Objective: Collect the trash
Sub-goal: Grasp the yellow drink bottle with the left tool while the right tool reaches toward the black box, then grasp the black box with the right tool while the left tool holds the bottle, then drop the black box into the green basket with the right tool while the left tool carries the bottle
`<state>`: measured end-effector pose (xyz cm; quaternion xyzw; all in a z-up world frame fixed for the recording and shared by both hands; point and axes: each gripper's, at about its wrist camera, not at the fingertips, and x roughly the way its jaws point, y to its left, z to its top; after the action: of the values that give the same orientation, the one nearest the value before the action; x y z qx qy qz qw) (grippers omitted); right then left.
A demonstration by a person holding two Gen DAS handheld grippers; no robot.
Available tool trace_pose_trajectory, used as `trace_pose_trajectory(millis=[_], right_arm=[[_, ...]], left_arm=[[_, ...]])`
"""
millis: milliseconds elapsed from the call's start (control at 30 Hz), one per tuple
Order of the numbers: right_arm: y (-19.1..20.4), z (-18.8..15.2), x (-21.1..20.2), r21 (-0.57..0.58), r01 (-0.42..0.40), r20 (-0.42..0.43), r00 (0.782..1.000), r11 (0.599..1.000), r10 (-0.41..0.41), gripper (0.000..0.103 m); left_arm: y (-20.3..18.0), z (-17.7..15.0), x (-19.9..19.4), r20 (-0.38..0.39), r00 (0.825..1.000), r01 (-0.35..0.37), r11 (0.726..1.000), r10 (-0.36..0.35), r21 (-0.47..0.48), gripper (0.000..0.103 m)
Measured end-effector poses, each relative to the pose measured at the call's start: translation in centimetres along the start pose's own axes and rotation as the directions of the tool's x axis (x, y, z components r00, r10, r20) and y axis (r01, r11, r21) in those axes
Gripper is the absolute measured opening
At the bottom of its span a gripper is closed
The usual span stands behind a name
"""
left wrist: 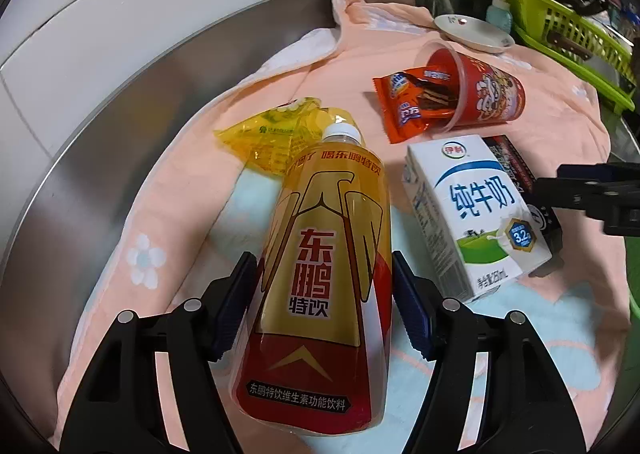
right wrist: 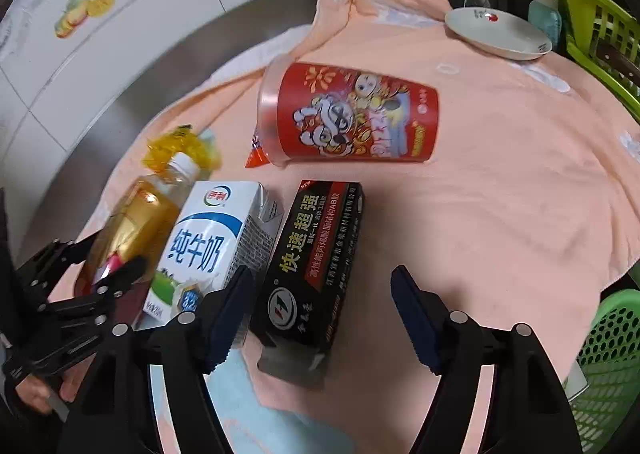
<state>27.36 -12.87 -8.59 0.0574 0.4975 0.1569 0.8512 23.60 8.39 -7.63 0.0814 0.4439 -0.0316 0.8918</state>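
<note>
A yellow drink bottle [left wrist: 324,286] with a red label lies on the peach towel [left wrist: 224,142], between the fingers of my left gripper [left wrist: 324,294]; the jaws stand wide and I cannot tell if the pads touch it. Beside it lie a white milk carton [left wrist: 476,214], a yellow wrapper [left wrist: 272,134], an orange snack wrapper [left wrist: 404,106] and a tipped red cup [left wrist: 480,90]. My right gripper [right wrist: 322,302] is open around the near end of a black glue box [right wrist: 316,254]. The carton [right wrist: 208,242], bottle [right wrist: 136,226] and cup [right wrist: 352,114] also show there.
A white plate [right wrist: 500,32] sits at the towel's far edge. A green dish rack [left wrist: 572,38] stands at the right. A green perforated basket [right wrist: 612,366] is at the lower right. A tiled wall [left wrist: 100,34] and steel counter [left wrist: 132,126] run along the left.
</note>
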Motion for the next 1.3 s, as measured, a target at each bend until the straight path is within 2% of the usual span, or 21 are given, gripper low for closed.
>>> trace_pose_trajectory(millis=[233,400,533,600,767,967,1300], right_arm=[[0.1,0.6,2.4,0.044,0.006,-0.051,0.999,0.999,-0.003,0.063],[0.5,1.0,3.0,0.04,0.044,-0.053,0.998,0.998,-0.042,0.062],[1.1,1.1,3.3,-0.003,0.094,-0.054,0.994,0.996,-0.094,0.056],[1.2,0.9,3.2,-0.01,0.091,-0.052,0.994,0.996,-0.092,0.05],[1.4,0.0,2.3,-0.038,0.116,-0.028,0.993,0.992,-0.117,0.048],[1.6,-1.9,0.0,-0.111,0.162,0.041,0.987,0.981,-0.158,0.048],[0.2,-5.5,-5.1,-0.158,0.189,0.121,0.978,0.969,-0.171,0.048]], left_arm=[[0.8,-0.4,-0.2,-0.002,1.0,0.002,1.0,-0.002,-0.009,0.066],[0.6,-0.4,-0.1,-0.008,1.0,-0.01,1.0,0.01,0.008,0.066],[0.5,-0.2,0.0,-0.018,1.0,-0.014,1.0,0.014,0.014,0.067],[0.6,-0.1,0.0,-0.025,1.0,-0.014,1.0,0.014,0.009,0.069],[0.0,0.1,0.2,-0.022,0.999,-0.026,0.999,0.026,0.025,0.067],[-0.3,-0.2,-0.3,-0.008,1.0,-0.025,1.0,0.025,0.012,0.066],[-1.6,-1.3,-4.0,0.057,0.998,-0.002,1.0,0.002,-0.008,0.065]])
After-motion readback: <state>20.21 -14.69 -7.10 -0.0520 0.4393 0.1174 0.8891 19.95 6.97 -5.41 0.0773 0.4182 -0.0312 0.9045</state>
